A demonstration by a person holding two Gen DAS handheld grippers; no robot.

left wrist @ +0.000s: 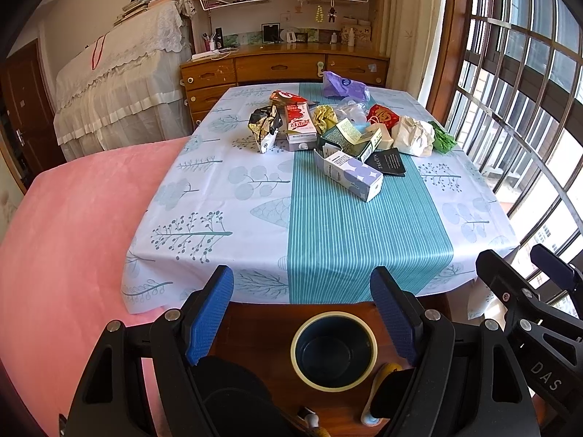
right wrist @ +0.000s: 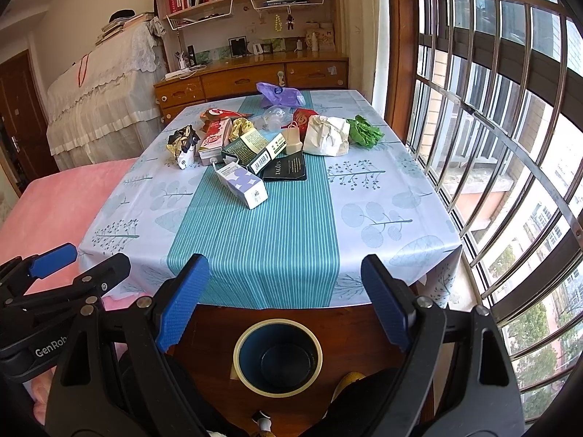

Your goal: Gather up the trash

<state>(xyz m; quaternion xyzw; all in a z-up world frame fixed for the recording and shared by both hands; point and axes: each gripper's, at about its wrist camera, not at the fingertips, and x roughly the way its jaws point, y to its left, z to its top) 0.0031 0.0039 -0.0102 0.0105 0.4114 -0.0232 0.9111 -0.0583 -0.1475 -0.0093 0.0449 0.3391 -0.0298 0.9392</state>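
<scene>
Landmark: the worktop (left wrist: 255,196), covered by a leaf-print cloth with a teal striped band down its middle.
Left claw (left wrist: 304,315): jaws spread wide, holding nothing, hovering off the near edge of the worktop.
Right claw (right wrist: 286,300): jaws spread wide as well, empty, also off the near edge of the worktop; it showed at the right border of the left wrist view.
Bin (right wrist: 277,356): a round dark container with a pale rim, open and upright, on a brown wooden surface below the near edge of the worktop, seen between the jaws in both views.
Trash pile: gathered on the far half of the worktop, well apart from both claws.
Far left of pile: a crumpled black-and-gold wrapper (left wrist: 265,123).
Next: a red-and-white carton (left wrist: 299,122) lying flat.
Centre: a dark green box (right wrist: 249,151), with a lilac-patterned box (right wrist: 240,184) nearest the claws and a black card (right wrist: 288,168) just beside it.
Back of worktop: a purple bag (right wrist: 278,94).
Right of pile: a crumpled white paper bag (right wrist: 327,135).
Far right: green crumpled paper (right wrist: 364,132), touching the bag.
</scene>
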